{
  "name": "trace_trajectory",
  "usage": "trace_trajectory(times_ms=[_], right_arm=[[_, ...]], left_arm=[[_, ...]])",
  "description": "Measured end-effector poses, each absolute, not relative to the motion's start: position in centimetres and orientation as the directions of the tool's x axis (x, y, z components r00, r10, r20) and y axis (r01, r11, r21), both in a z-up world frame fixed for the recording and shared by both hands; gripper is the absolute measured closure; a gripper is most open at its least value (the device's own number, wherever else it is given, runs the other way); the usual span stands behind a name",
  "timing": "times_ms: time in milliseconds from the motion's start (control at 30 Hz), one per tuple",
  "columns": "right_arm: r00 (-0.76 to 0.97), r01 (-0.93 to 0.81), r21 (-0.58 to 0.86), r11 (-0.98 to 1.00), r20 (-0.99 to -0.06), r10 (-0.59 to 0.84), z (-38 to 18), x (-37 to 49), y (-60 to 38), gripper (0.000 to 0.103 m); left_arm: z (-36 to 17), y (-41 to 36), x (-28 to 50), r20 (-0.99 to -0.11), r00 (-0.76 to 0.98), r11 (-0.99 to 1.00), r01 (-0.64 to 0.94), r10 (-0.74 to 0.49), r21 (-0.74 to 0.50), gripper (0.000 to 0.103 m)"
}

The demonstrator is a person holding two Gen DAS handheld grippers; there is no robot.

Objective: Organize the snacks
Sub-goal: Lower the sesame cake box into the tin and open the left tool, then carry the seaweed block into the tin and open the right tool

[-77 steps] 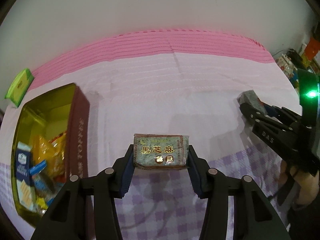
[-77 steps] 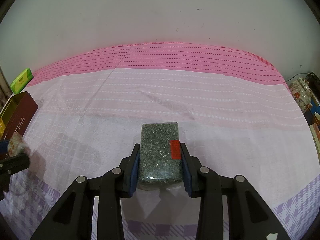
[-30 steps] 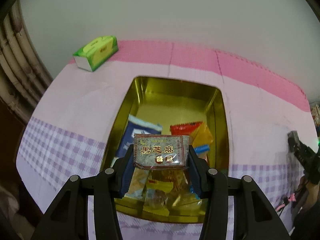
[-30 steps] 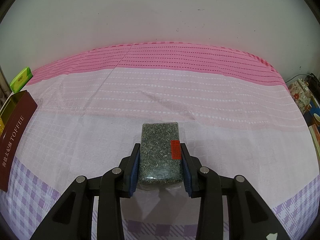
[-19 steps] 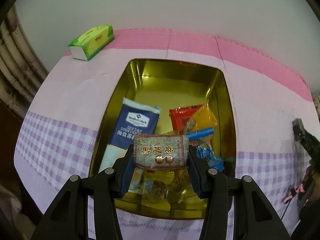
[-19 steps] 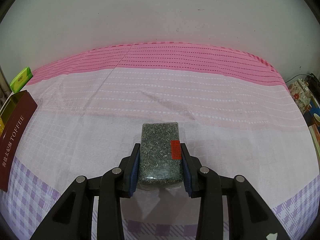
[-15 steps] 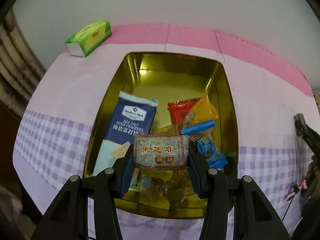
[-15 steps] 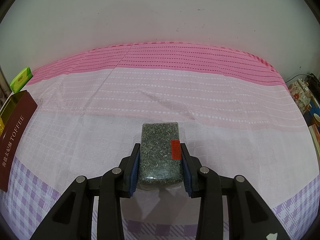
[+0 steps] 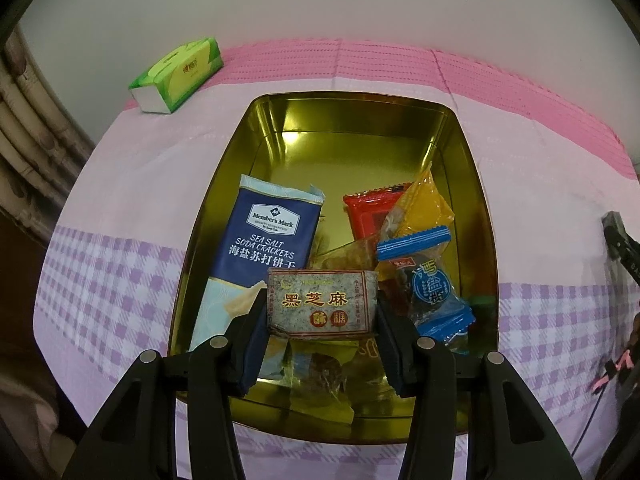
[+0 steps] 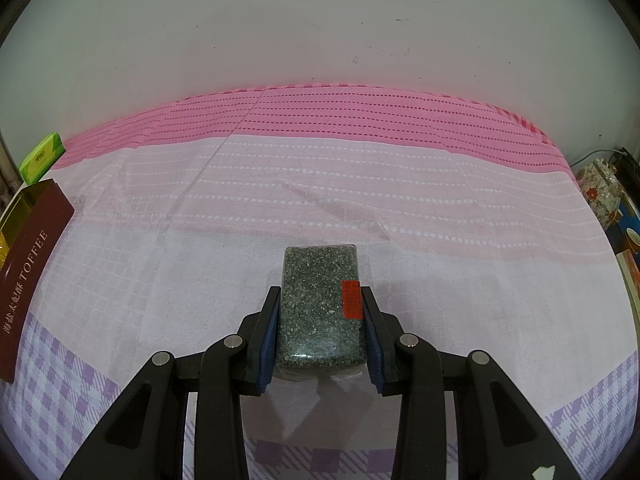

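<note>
Change: the left gripper (image 9: 322, 312) has come down over the open gold tin (image 9: 360, 106) — release looks like the next step.
Left jaws: narrow, clamped on the flat grey sesame-candy packet with gold lettering (image 9: 322, 307).
Beneath it: the navy soda-cracker pack (image 9: 267, 236) and blue wrapped sweet (image 9: 434, 288) inside the tin; how close the packet hangs is hard to judge.
Right jaws: the right gripper (image 10: 318, 326) unmoved — pinching the dark speckled sesame bar (image 10: 320, 312) above the pink-and-lilac cloth (image 10: 400, 200).
Far: green tissue pack (image 9: 178, 74).

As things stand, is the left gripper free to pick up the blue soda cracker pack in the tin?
Probably not: the left gripper is shut on a black sesame candy pack, though the cracker pack lies uncovered.
</note>
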State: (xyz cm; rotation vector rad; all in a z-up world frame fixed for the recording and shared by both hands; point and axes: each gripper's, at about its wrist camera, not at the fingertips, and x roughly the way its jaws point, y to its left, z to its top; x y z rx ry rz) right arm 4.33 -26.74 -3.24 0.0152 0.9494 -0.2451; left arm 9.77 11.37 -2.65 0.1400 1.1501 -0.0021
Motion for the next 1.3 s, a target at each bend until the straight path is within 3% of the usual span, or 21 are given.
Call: trace_trajectory(times_ms=[300,367,433,733,1300], right_arm=[[0.556,0.214,-0.097,0.972,-0.806,-0.202,-3.2,4.3,-26.8,0.068],[0.556,0.214,-0.096,0.972,-0.806,-0.202,-3.3,4.3,-26.8,0.068],[0.556,0.214,-0.097,0.972,-0.806,-0.203,-3.3,4.3,-26.7,0.068],[0.556,0.213,-0.098,0.972,-0.806,-0.203,-3.3,4.3,-26.8,0.068],[0.484,0.217,-0.117,0.969,-0.849,-0.211,-2.9,5.5,-26.8,0.07]], left_arm=[[-1.7,11.2,9.3,-0.895,0.443,0.987,0.11,0.054,0.114,0.051],[-1.2,11.3,9.2,-0.893,0.448,0.987,0.12,0.041,0.106,0.043],[-0.8,11.3,9.1,-0.89,0.456,0.987,0.127,0.031,0.1,0.041],[1.8,11.3,7.7,-0.854,0.519,0.982,0.14,0.039,0.13,0.041],[2.8,18.6,6.4,-0.832,0.551,0.996,0.008,0.068,0.087,0.04]])
